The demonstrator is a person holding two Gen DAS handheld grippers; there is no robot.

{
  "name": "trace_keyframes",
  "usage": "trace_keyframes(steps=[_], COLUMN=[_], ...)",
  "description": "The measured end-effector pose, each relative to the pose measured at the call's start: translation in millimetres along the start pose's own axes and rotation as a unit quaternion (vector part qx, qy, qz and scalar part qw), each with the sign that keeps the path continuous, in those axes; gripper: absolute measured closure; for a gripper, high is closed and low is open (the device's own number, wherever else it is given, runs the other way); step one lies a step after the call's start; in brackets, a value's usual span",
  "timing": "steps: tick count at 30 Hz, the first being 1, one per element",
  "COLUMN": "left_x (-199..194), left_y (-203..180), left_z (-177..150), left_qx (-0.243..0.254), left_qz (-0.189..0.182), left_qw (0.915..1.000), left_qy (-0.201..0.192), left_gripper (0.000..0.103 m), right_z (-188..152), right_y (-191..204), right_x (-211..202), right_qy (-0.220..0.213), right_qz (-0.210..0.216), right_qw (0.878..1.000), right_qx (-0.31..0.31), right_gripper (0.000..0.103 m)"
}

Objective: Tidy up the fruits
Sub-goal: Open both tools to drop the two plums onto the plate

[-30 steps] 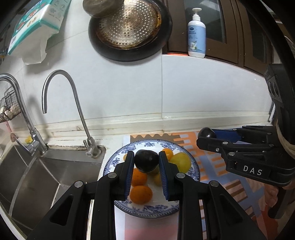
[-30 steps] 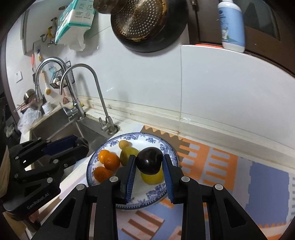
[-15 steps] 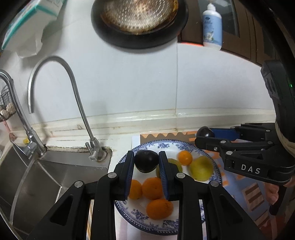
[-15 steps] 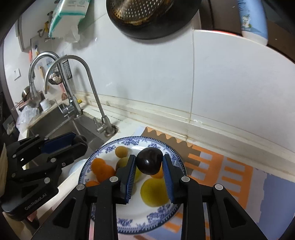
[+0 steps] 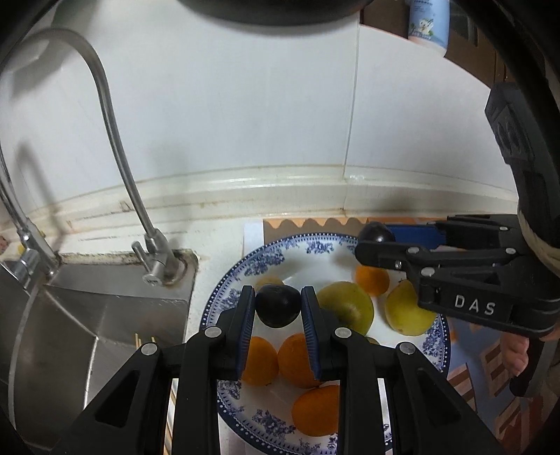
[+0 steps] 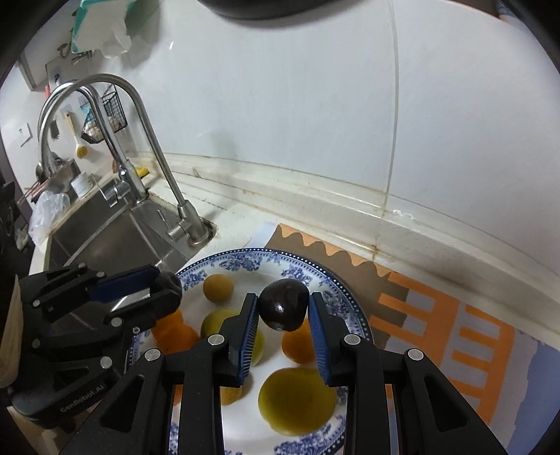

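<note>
The left tongs (image 5: pixel 277 308) are gripping a dark plum (image 5: pixel 277 305) between their blue pads, holding it above the blue-patterned plate (image 5: pixel 245 276) on the counter (image 5: pixel 224 238). The right tongs (image 6: pixel 284 313) are likewise clamping a second dark plum (image 6: pixel 284 308) over that plate, with oranges (image 5: pixel 293 360) and yellow-green fruits (image 5: pixel 346 306) lying just beneath and beyond both pairs.

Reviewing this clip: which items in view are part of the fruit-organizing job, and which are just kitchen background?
Job items:
left gripper, shut on a dark plum
right gripper, shut on a second dark plum
blue-patterned plate
oranges
yellow-green fruits

Background:
faucet
sink
patterned mat
lotion bottle
wire basket
</note>
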State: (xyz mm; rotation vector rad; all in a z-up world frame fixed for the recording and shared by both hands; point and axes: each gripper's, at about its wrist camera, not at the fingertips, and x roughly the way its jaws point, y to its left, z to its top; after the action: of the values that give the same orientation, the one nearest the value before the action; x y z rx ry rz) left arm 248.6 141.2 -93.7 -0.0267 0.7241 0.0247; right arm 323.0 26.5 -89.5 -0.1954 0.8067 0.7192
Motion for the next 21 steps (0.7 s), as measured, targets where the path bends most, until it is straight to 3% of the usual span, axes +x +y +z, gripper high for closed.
trace_keyframes(steps=[8, 10, 13, 21], left_x=[11.8, 13.1, 10.6, -14.9], left_y=[2.8, 2.9, 5.0, 2.2], left_z=[-1.4, -1.9, -1.8, -0.3], left_qx=[-0.001, 0.0, -0.003, -0.008], left_qz=[-0.023, -0.022, -0.019, 0.0], left_qw=[0.9994, 0.9994, 0.9995, 0.9999], left_qy=[0.025, 0.027, 0.024, 0.01], left_gripper=[0.074, 0.064, 0.063, 0.055], right_z=[2.6, 2.2, 2.0, -3.6], right_y=[-1.1, -0.7, -1.5, 1.7], right_x=[10.5, 11.3, 10.5, -15.9], right_qy=[0.016, 0.018, 0.017, -0.004], right_qz=[0.008, 0.01, 0.013, -0.012], right_qw=[1.0, 1.0, 1.0, 1.0], right_qx=[0.007, 0.007, 0.011, 0.005], right_gripper=[0.072, 0.072, 0.061, 0.06])
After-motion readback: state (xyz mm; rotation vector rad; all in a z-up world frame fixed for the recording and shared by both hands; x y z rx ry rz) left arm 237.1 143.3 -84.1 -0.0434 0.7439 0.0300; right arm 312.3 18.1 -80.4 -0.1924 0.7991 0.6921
